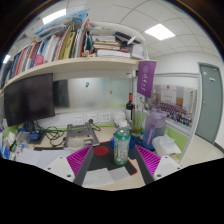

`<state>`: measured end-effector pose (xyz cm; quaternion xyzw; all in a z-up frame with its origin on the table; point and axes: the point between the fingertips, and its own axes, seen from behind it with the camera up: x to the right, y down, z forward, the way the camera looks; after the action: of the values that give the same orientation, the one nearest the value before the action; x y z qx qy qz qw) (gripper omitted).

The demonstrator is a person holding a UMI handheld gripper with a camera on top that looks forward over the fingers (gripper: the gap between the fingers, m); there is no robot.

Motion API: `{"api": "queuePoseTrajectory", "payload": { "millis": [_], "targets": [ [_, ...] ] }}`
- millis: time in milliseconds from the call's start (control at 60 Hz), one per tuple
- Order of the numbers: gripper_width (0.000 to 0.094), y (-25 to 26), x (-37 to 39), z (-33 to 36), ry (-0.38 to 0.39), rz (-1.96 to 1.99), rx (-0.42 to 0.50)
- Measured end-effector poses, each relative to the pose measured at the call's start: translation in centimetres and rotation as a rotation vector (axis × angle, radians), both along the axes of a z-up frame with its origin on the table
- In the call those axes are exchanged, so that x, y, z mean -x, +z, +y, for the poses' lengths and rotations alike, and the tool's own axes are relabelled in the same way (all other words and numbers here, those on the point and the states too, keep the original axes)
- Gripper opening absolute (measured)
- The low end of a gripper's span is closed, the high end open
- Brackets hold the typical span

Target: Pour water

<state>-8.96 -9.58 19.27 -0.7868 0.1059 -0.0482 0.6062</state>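
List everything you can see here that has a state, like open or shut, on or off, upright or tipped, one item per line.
Gripper: open, holding nothing.
Bottle: upright just ahead of the fingers, cap on.
Red cup: upright beside the bottle; contents cannot be seen.
Monitor: screen dark.
Door: shut.
Ceiling lights: on.
Books: standing on the shelf, some leaning.

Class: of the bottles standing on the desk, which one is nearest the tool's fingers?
The clear plastic bottle with the green cap, just ahead of the open tool. The dark glass bottle stands farther back, by the wall.
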Motion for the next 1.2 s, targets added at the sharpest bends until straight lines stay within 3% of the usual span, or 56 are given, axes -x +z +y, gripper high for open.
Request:
{"api": "queuePoseTrajectory", "payload": {
  "millis": [200, 433, 517, 667, 867, 1017, 1200],
  "targets": [
    [0.0860, -6.5, -4.5, 7.4, 0.049, -0.015, 0.061],
    [0.0827, -9.9, -6.1, 14.3, 0.141, -0.014, 0.056],
    [0.0771, -11.0, -5.9, 15.9, 0.171, 0.028, 0.052],
    [0.0529, -11.0, -6.4, 17.4, 0.175, 0.016, 0.018],
    [0.0471, -10.9, -6.5, 17.9, 0.160, -0.074, 0.007],
    [0.0313, -11.0, -6.2, 17.8, 0.139, -0.124, 0.031],
    [0.0311, -9.9, -6.1, 17.5, 0.142, -0.265, 0.105]
  ]
}}
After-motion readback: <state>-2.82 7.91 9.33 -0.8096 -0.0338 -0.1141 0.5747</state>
